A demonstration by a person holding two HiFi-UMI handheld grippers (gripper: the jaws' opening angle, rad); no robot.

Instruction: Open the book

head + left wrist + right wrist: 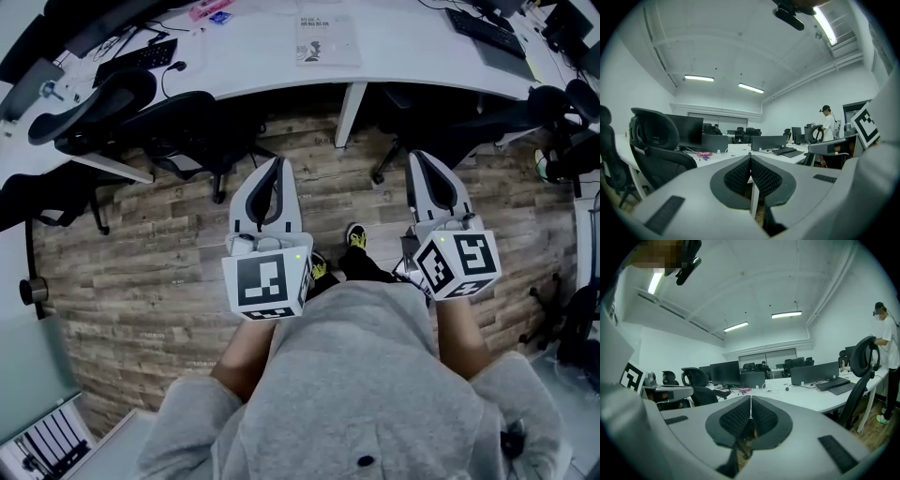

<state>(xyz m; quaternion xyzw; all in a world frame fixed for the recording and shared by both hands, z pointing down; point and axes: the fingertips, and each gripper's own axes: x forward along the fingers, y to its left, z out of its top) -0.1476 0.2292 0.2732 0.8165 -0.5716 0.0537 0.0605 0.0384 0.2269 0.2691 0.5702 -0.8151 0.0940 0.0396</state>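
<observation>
On the white desk (412, 52), well ahead of the person, the book (328, 39) is lying flat and shut, cover up, with nothing resting on it. Both the left gripper (275, 164) and the right gripper (419, 157) are hanging close to the person's body over the wood floor (159, 253), pointing toward the desk and well apart from the book. Each gripper view is showing its own jaws pressed together at the tips with nothing between them, so both tools are carrying nothing.

Judging from this, the opening itself is not yet under way; the step in hand looks like the approach. The next move is probably calling for a step up to the desk through the gap between the chairs (112, 103), then bringing one gripper down to the cover's free edge to lift it while the other is steadying the book. Which side is the spine is too small to tell from here.
</observation>
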